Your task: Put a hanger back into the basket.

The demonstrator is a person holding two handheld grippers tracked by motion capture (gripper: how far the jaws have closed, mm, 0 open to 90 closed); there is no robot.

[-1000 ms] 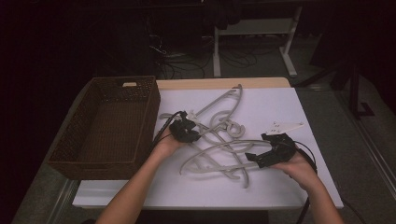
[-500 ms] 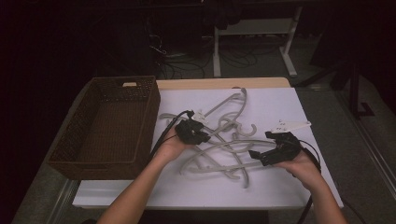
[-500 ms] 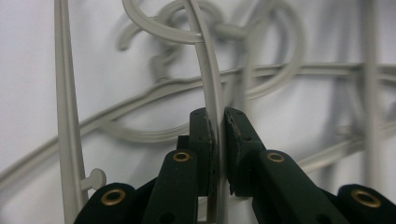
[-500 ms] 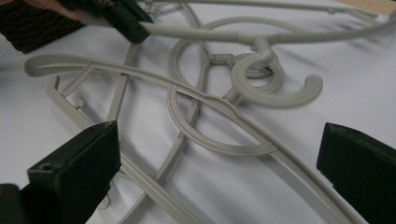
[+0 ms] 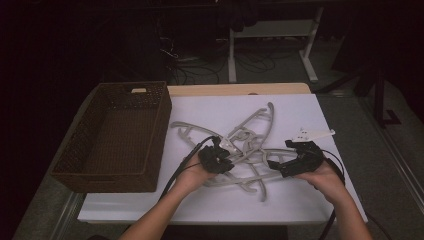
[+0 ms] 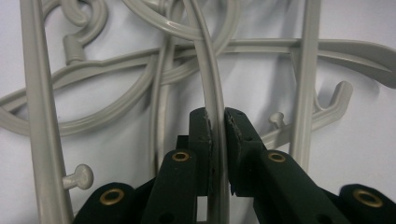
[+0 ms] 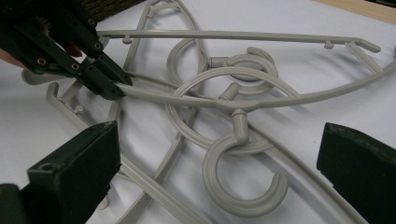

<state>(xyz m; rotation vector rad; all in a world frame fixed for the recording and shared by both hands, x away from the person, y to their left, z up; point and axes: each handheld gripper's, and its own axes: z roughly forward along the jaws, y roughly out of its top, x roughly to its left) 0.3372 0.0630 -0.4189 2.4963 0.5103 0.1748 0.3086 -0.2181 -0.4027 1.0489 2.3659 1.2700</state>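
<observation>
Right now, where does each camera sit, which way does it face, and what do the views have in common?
High view: above the person's side, looking forward and down on the table, basket and tangled hangers; both forearms enter from below.
Left gripper view: rides the left gripper, looking along jaws shut on a hanger arm.
Right gripper view: rides the right gripper, open jaws facing a hanger hook.
Shared: the right gripper view and high view both show the left gripper gripping the hangers.

White table (image 5: 300, 200): hangers (image 5: 250, 135), basket (image 5: 112, 135).
</observation>
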